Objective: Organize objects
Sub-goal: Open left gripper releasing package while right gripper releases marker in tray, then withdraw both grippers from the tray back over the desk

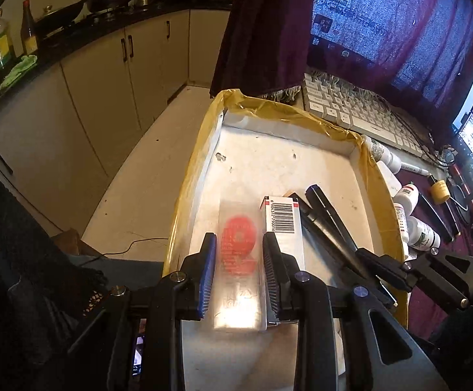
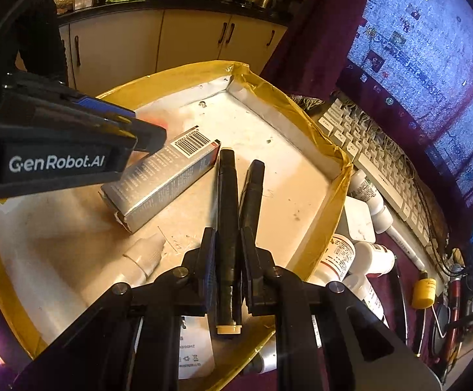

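Note:
A shallow white tray with yellow tape on its rim (image 1: 269, 110) (image 2: 330, 202) lies on the desk. My left gripper (image 1: 240, 244) is shut on a clear flat packet with a red round print (image 1: 238, 244), held over the tray. A grey box with a barcode (image 1: 283, 218) (image 2: 168, 182) lies in the tray beside it. My right gripper (image 2: 227, 238) is shut on a black marker (image 2: 227, 202), low over the tray. A second black marker (image 2: 252, 189) lies beside it. The right gripper's body shows in the left wrist view (image 1: 399, 270).
White bottles (image 1: 415, 224) (image 2: 366, 254) lie right of the tray on a dark red cloth. A white keyboard (image 1: 350, 110) (image 2: 376, 159) and a monitor (image 2: 431, 58) stand behind. A white tube (image 2: 138, 260) lies in the tray. Kitchen cabinets (image 1: 106, 75) are at the left.

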The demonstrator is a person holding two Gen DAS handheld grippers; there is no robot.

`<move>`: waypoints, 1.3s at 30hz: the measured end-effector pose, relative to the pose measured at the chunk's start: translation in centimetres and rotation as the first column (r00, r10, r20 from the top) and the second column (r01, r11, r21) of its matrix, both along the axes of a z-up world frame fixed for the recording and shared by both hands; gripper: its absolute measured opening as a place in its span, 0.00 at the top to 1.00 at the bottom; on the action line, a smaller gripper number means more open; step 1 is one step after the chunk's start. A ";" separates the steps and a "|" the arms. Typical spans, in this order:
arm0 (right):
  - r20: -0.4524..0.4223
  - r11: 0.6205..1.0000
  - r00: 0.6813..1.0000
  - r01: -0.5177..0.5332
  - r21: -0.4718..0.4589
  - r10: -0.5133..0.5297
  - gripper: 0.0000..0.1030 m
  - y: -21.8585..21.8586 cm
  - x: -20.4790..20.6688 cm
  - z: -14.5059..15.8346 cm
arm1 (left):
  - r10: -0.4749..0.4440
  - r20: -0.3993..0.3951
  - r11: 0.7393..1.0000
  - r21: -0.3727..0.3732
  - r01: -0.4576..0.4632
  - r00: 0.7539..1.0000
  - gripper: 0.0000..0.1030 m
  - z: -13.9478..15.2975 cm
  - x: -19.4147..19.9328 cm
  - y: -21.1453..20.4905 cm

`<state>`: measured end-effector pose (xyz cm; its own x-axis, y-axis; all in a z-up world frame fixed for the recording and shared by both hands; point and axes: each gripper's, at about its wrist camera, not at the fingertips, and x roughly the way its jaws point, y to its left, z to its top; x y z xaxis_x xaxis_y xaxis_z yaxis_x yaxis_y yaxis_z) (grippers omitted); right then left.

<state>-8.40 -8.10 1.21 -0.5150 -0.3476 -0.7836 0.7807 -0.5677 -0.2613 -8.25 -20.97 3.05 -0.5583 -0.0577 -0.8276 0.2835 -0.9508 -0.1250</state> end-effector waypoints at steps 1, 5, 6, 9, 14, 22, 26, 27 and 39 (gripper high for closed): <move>0.000 1.000 1.000 0.002 -0.003 -0.002 0.88 0.1 0.0 0.0 | 0.002 0.000 1.000 0.000 -0.002 1.000 0.74 0.0 0.0 0.0; 0.012 0.999 1.000 0.003 -0.032 -0.003 0.85 0.8 0.1 0.5 | -0.016 -0.010 1.000 0.015 0.017 1.000 0.52 0.0 0.1 0.5; 0.017 0.999 1.000 0.005 -0.046 -0.004 0.84 1.2 0.2 0.7 | -0.024 -0.016 1.000 0.019 0.024 1.000 0.42 0.1 0.2 0.8; 0.032 0.995 0.999 0.018 -0.101 -0.014 0.75 3.3 0.6 1.8 | -0.030 -0.058 0.999 0.027 0.031 0.998 0.34 0.7 0.8 1.6; 0.042 0.979 0.997 0.074 -0.191 -0.067 0.55 8.7 0.8 3.9 | -0.013 -0.174 0.997 0.074 0.026 0.985 0.34 2.4 3.0 2.5; 0.068 0.943 0.960 0.280 -0.178 -0.272 0.53 17.6 -1.8 1.9 | -0.171 -0.288 0.964 0.150 0.220 0.942 0.29 3.8 3.8 8.9; 0.042 0.925 0.939 0.344 -0.161 -0.342 0.53 20.9 -2.9 1.3 | -0.281 -0.257 0.939 0.126 0.320 0.925 0.29 2.9 2.4 13.2; 0.024 0.920 0.933 0.357 -0.163 -0.358 0.53 21.7 -3.2 1.3 | -0.301 -0.253 0.933 0.120 0.338 0.920 0.29 2.7 2.0 14.2; 0.061 0.910 0.922 0.386 -0.151 -0.381 0.53 26.1 -8.4 0.7 | -0.399 -0.149 0.906 0.091 0.414 0.905 0.29 1.3 -3.0 19.5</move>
